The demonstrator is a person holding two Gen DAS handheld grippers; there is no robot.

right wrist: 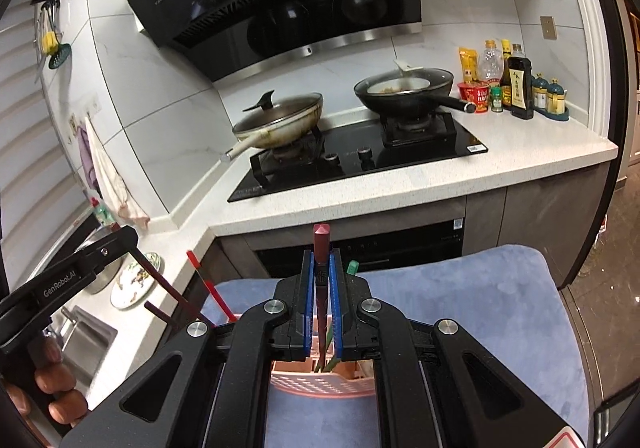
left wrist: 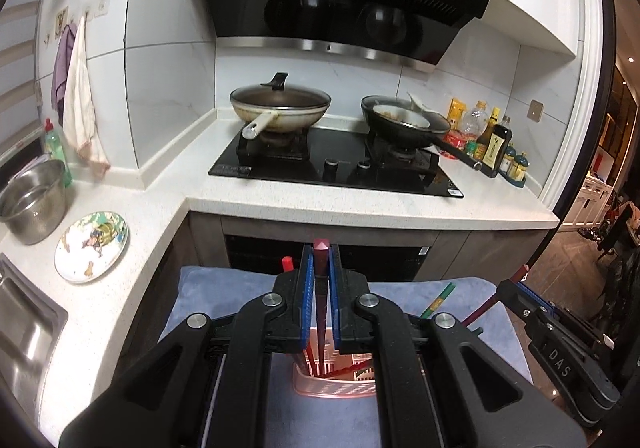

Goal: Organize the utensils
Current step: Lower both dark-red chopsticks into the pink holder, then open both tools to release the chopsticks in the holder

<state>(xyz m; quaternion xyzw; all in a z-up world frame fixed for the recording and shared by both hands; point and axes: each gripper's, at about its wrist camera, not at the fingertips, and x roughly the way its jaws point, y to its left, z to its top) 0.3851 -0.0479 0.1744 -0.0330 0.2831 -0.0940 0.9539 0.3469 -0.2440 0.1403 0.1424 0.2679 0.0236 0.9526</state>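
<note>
In the left wrist view my left gripper [left wrist: 321,260] is shut on a dark red chopstick [left wrist: 321,248], which stands upright between the blue pads. Its lower end reaches down into a pink slotted basket [left wrist: 334,388] on a blue cushion [left wrist: 224,288]. A red chopstick [left wrist: 287,263] and a green one [left wrist: 438,300] lean in the basket. In the right wrist view my right gripper [right wrist: 321,262] is shut on another dark red chopstick [right wrist: 321,240] over the same pink basket [right wrist: 320,384]. The left gripper [right wrist: 130,244] shows there at the left, held by a hand [right wrist: 56,388].
A white counter [left wrist: 320,204] carries a black gas hob [left wrist: 336,164] with a lidded wok [left wrist: 280,108] and a black pan [left wrist: 404,124]. Sauce bottles [left wrist: 492,144] stand at its right end. At the left are a steel bowl [left wrist: 34,200], a patterned plate [left wrist: 92,246] and a sink [left wrist: 24,324].
</note>
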